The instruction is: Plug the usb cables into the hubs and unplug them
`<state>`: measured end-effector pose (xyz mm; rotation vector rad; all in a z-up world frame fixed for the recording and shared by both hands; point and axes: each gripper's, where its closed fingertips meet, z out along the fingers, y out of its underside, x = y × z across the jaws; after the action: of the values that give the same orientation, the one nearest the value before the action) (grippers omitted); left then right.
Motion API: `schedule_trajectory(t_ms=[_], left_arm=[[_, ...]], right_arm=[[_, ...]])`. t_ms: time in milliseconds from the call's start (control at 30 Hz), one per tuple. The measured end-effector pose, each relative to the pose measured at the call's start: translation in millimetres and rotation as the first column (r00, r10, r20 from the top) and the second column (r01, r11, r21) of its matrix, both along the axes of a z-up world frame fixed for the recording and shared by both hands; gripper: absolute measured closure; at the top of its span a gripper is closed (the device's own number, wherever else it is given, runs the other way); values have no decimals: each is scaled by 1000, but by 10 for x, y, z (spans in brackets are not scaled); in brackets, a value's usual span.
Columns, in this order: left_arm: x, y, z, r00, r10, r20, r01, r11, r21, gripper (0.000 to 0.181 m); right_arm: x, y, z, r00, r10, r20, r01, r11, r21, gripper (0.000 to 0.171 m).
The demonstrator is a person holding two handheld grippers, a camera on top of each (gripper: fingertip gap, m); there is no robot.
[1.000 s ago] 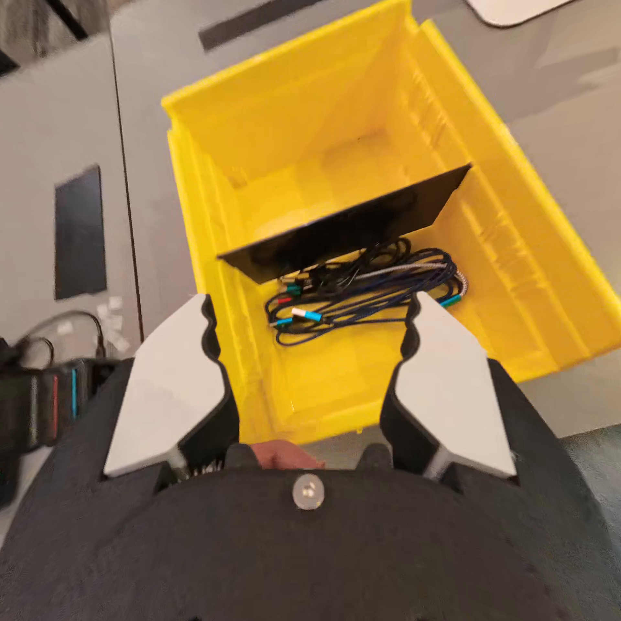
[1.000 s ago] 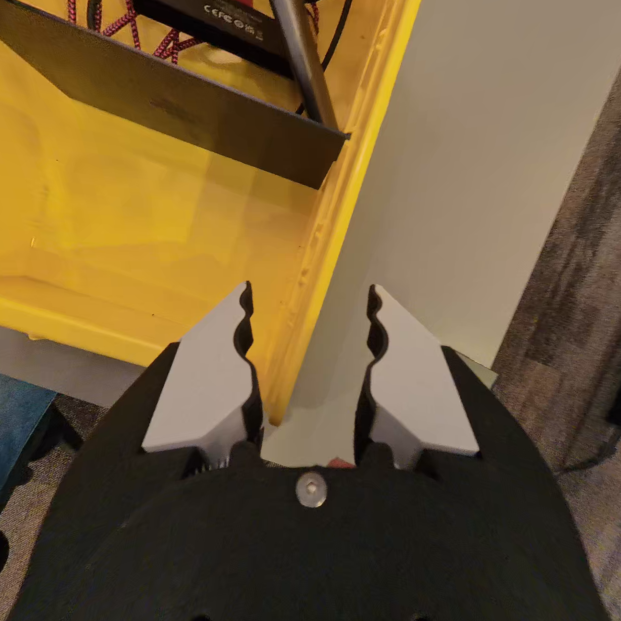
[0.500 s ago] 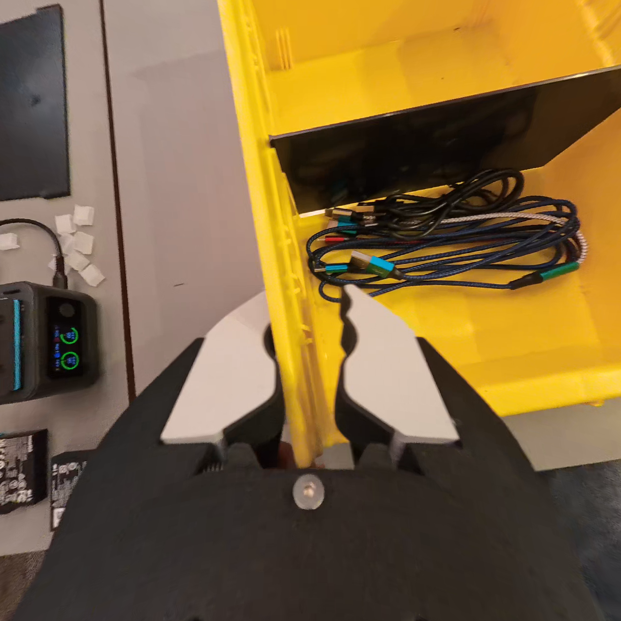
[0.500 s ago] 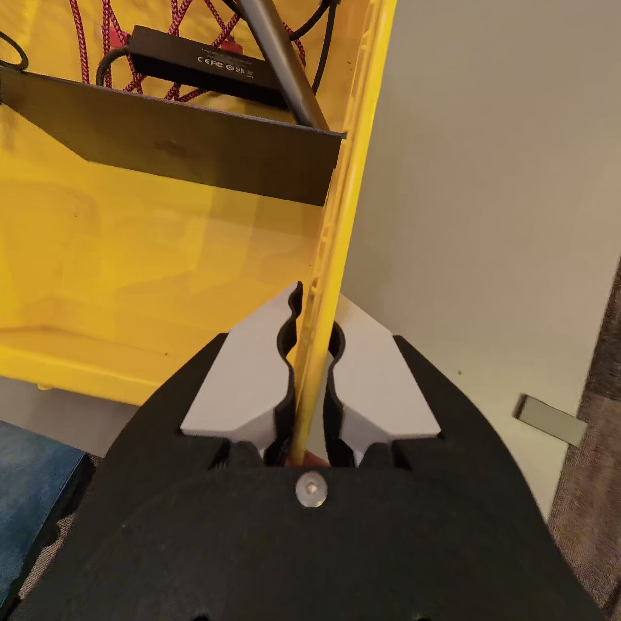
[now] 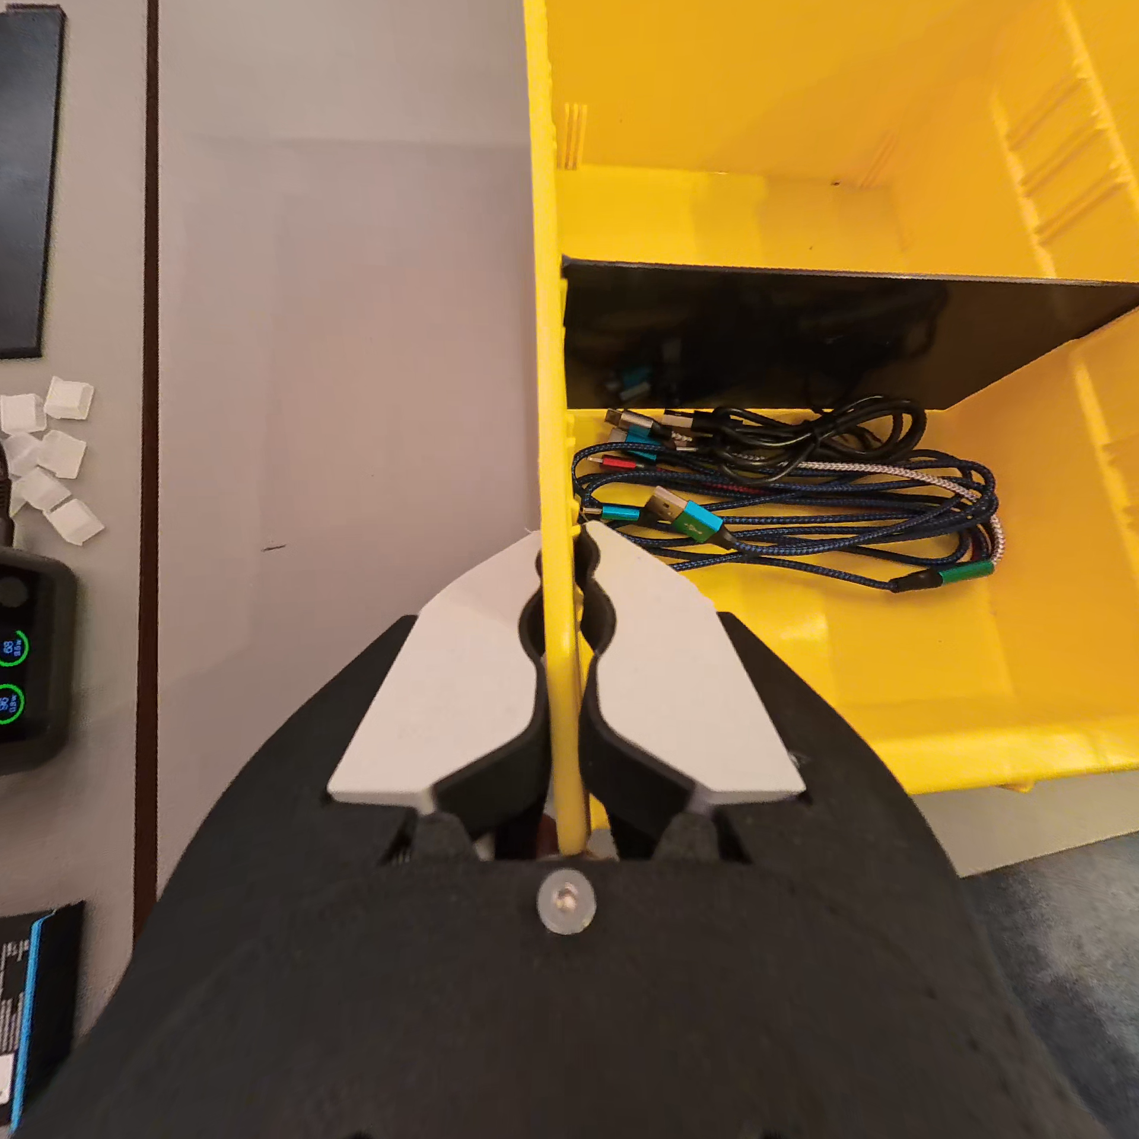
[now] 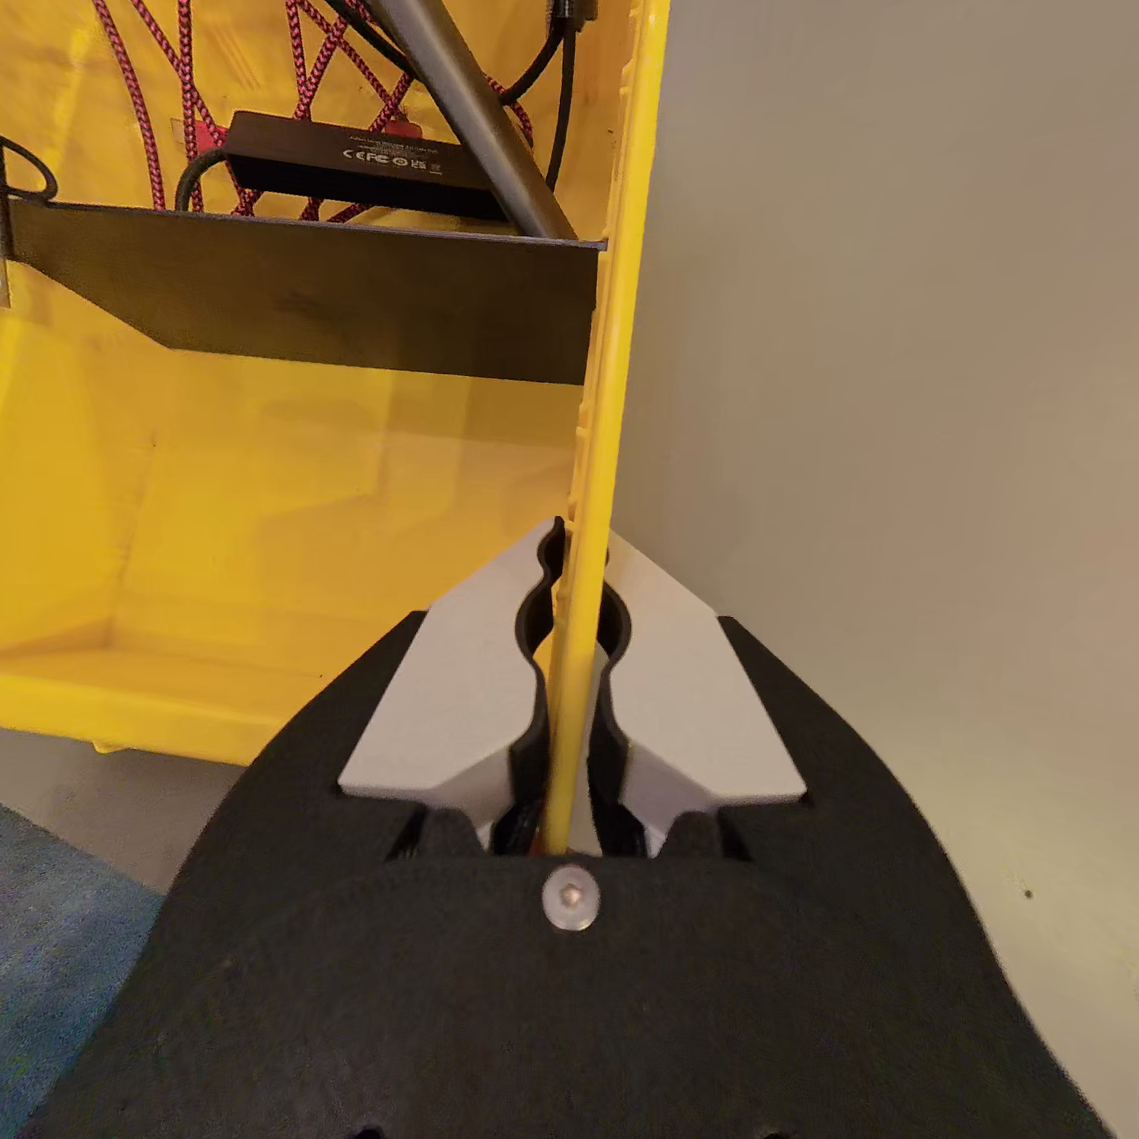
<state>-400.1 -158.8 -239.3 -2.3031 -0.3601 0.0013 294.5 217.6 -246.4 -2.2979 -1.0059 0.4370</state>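
A pale grey desk (image 5: pixel 345 345) is carrying two yellow plastic bins, with blue carpet (image 5: pixel 1060 937) showing past its near edge.

In the left wrist view, a bundle of USB cables (image 5: pixel 795 499) is lying coiled in the near compartment of the left yellow bin (image 5: pixel 863 709), just in front of a black divider (image 5: pixel 801 333). Most are dark blue braided, a few are black and one is silver braided; their plugs with teal, red and green sleeves are pointing toward the bin's left wall. The cables are sitting just beyond and to the right of the jaws, not touching them. The left gripper (image 5: pixel 562 542) is clamping its jaws narrowly on that left wall, one finger outside the bin and one inside.

In the right wrist view, a black USB hub (image 6: pixel 363 166) is lying in the far compartment of the right yellow bin (image 6: pixel 246 524), behind another black divider (image 6: pixel 308 296), among red-and-black braided cables (image 6: pixel 154 123), with a grey bar-shaped hub (image 6: pixel 481 123) leaning across it. They are sitting well ahead and to the left of the jaws. The right gripper (image 6: pixel 582 536) is pinching its jaws nearly closed on this bin's right wall. The near compartment is showing only bare yellow floor.

On the desk left of the first bin, small white plastic caps (image 5: pixel 52 450) are lying scattered, a black device with a lit screen (image 5: pixel 28 665) is sitting near them, and a black panel (image 5: pixel 24 185) is lying farther back.
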Motion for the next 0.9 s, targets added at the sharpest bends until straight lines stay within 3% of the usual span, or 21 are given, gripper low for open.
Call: schedule_trajectory(t_ms=[33, 400, 900], left_arm=[[-4, 6, 4, 1000, 2, -1, -2, 1000, 5, 177], [10, 31, 185, 999, 30, 12, -31, 996, 81, 177], [-92, -439, 739, 992, 129, 18, -129, 963, 238, 177]], right_arm=[[-58, -10, 2, 1000, 8, -4, -8, 1000, -5, 169], [-913, -164, 43, 988, 154, -10, -154, 987, -38, 170], [-2997, -361, 54, 905, 424, -26, -425, 904, -43, 170]])
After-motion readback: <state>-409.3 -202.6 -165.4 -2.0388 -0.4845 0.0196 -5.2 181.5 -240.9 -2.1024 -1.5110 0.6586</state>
